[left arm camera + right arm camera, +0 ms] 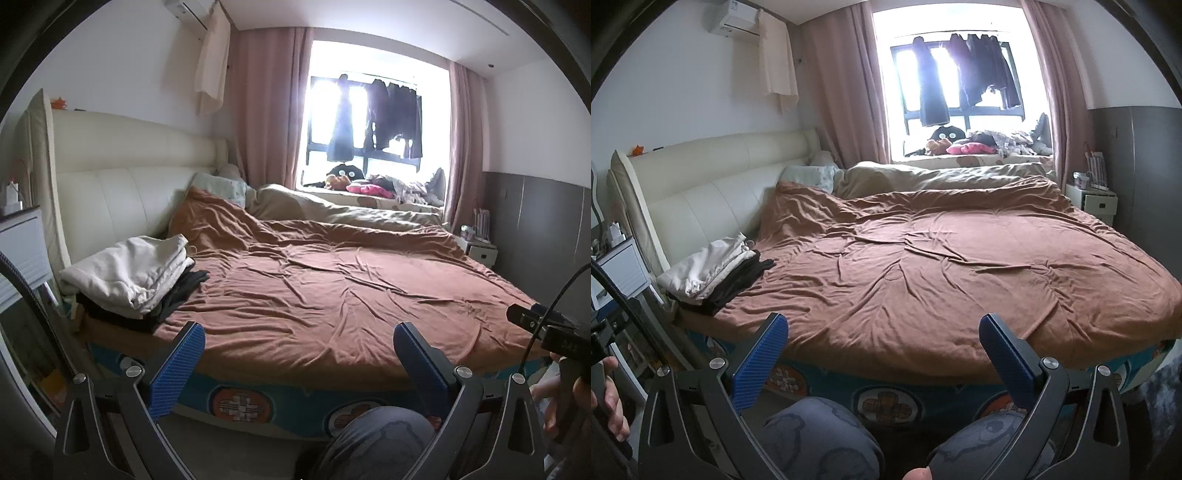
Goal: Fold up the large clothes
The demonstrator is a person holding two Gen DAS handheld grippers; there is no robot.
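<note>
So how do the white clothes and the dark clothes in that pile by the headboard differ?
The white folded clothes lie on top; the dark folded clothes sit underneath them. The white ones look bulkier and puffier, while the dark ones lie flatter and stick out toward the middle of the bed. Both rest in one stack on the brown bedspread beside the cream headboard, and neither gripper touches them.

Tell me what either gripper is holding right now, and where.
Nothing. The left gripper and right gripper are both open and empty above the bed edge; the folded clothes lie untouched.
</note>
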